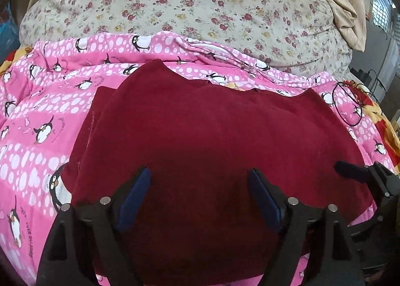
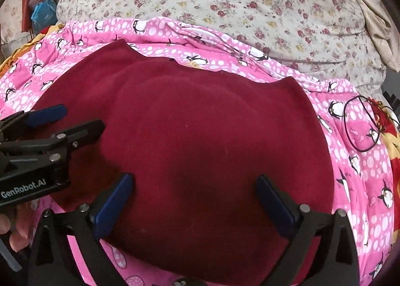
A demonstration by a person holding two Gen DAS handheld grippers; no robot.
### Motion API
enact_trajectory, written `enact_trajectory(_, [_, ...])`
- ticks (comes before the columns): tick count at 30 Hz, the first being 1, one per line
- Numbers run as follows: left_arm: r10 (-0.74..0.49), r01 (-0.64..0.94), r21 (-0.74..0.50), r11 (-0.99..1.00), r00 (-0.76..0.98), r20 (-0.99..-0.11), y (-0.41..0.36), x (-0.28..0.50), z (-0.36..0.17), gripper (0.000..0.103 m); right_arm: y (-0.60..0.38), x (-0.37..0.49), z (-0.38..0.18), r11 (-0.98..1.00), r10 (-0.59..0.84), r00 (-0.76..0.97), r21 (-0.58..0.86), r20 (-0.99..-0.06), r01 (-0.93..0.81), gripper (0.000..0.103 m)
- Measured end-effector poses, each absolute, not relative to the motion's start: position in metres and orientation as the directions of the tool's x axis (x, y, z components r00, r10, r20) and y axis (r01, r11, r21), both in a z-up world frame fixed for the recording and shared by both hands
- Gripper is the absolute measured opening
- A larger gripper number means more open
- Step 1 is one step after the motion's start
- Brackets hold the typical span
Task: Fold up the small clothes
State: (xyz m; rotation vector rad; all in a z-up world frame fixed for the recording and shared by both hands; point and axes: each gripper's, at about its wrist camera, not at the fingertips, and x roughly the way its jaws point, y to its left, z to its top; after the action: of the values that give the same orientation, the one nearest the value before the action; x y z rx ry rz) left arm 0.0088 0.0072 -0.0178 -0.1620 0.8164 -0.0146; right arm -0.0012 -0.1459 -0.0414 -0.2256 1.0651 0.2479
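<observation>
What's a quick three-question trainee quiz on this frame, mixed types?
1. True or false: the left gripper is shut on the dark red fleece garment.
2. Multiple choice: the garment lies on (A) a bare wooden table, (B) a pink penguin-print blanket, (C) a tiled floor.
3. Short answer: what thin black item lies on the blanket to the right of the garment?

Key:
1. False. Both the left gripper and the right gripper are open, with the garment between their blue-padded fingers.
2. B.
3. A looped black cable.
</observation>
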Motion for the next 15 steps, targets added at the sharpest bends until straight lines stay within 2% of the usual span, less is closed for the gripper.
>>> enact_trajectory(15, [-0.083, -0.078, -0.182, 0.98, 0.674, -0.734, 0.0101, 0.0128, -0.0156, 0.063, -0.1406, 0.0006, -0.0456, 0.96, 0.028, 0.457, -0.104, -0.889, -0.261, 0.102])
